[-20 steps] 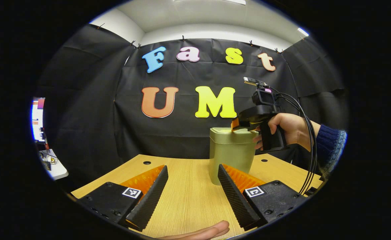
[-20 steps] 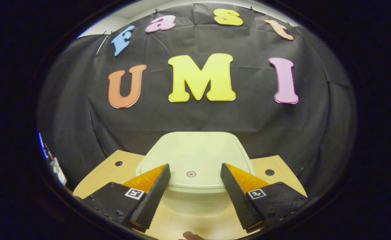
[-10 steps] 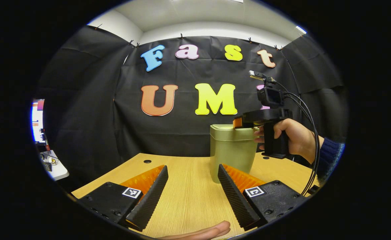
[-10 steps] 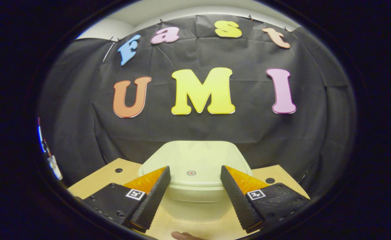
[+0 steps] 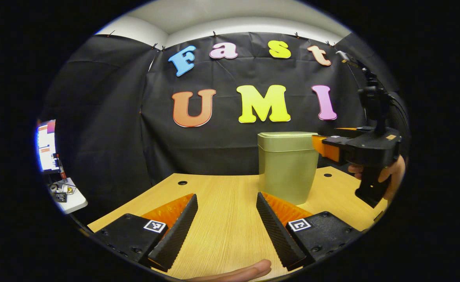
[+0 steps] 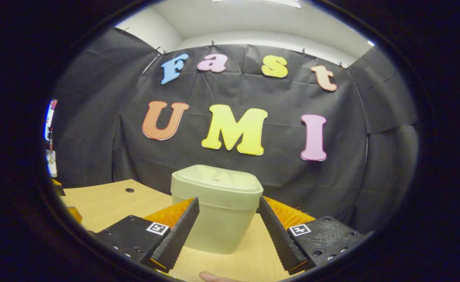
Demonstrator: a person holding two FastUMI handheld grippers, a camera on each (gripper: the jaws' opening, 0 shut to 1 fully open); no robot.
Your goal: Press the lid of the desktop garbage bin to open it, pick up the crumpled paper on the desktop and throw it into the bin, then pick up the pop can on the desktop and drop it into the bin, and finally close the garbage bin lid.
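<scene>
Left gripper (image 5: 226, 223): fingers spread wide, nothing between them, over bare desk (image 5: 222, 196). A fingertip (image 5: 249, 270) of the holding hand peeks in at the bottom edge.

Right gripper (image 6: 227, 231): fingers also wide apart, empty. Bin (image 6: 216, 205) sits in the gap just ahead of the tips; contact cannot be told.

The left gripper view shows the right gripper (image 5: 326, 147) from the side, level with the top of the bin (image 5: 288, 166), its tip at the bin's right edge, held by a hand (image 5: 390, 176), with a camera and cables on top. It also shows a lit screen (image 5: 46, 147) and a small white table (image 5: 67, 197) with clutter at far left.

The right gripper view gives the better look at the lid (image 6: 216, 182): closed, flat, with a small dot in the middle.

Surface: light wood desk with round holes near the back, bin standing upright toward the rear. Room: black cloth walls, white ceiling above.
</scene>
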